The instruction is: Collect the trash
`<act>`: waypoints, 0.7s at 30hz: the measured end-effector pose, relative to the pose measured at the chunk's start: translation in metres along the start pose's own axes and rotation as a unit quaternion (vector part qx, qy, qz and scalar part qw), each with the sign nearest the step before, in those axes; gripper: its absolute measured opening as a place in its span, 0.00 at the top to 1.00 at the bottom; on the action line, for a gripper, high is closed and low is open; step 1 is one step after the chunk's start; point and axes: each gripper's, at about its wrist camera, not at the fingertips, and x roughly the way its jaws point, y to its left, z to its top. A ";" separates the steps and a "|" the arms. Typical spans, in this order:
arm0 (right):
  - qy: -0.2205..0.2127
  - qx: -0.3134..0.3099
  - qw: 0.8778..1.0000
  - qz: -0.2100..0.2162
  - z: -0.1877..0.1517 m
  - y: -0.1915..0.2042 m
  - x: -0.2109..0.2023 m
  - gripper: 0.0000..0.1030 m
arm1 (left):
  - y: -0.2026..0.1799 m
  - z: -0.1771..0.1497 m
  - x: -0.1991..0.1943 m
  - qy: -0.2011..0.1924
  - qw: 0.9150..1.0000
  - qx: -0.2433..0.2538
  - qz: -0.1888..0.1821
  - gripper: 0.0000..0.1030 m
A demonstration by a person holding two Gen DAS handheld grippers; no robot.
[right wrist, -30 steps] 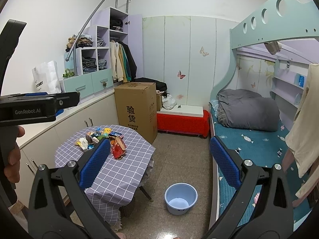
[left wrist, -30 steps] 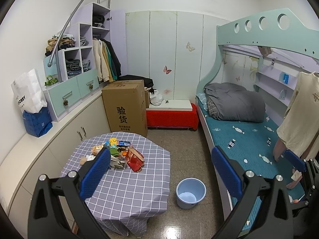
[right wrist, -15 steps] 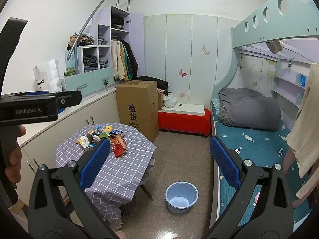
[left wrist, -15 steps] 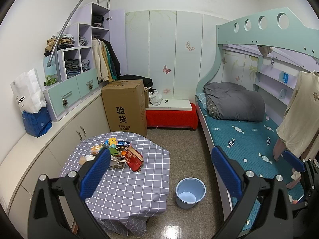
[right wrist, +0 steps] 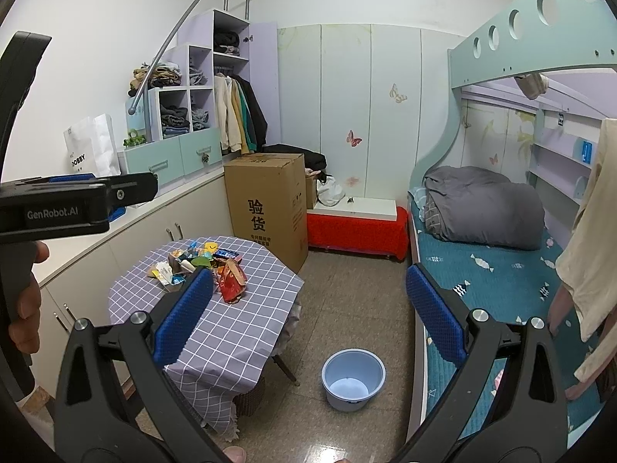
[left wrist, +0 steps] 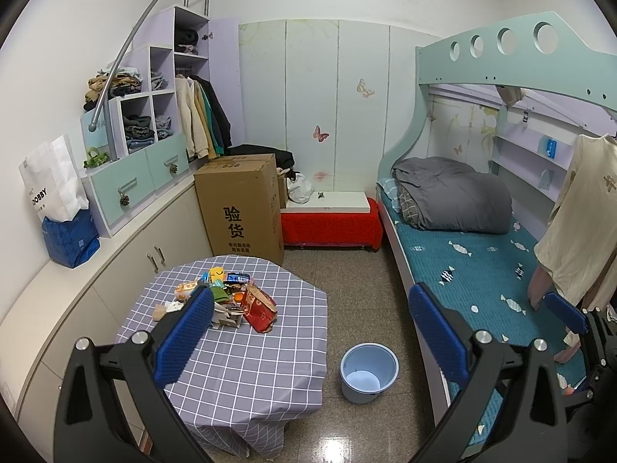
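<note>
left wrist view: both hand-held grippers, left (left wrist: 310,320) and right (right wrist: 308,310), spread wide, empty; trash pile (left wrist: 225,299) on table (left wrist: 246,362), bucket (left wrist: 369,372) beside.

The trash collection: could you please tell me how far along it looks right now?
Nothing looks done yet: the round light-blue plastic bucket on the floor looks empty. Nothing is in hand; the left gripper and right gripper are both open and empty. All of it is left: the pile of colourful snack wrappers lies on the grey checked tablecloth.
</note>
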 end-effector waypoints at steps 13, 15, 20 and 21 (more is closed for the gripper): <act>0.002 0.001 1.000 0.002 -0.003 0.003 0.003 0.06 | -0.004 0.000 0.000 0.000 1.000 0.004 -0.002 0.04; 0.002 0.000 1.000 0.002 -0.004 0.003 0.003 0.06 | -0.004 0.000 0.000 0.000 1.000 0.004 -0.002 0.04; 0.004 0.001 1.000 0.002 -0.004 0.004 0.004 0.06 | -0.004 0.000 0.000 0.000 1.000 0.003 -0.002 0.04; 0.004 0.002 1.000 0.002 -0.006 0.004 0.003 0.06 | -0.004 0.000 0.000 0.000 1.000 0.004 -0.002 0.04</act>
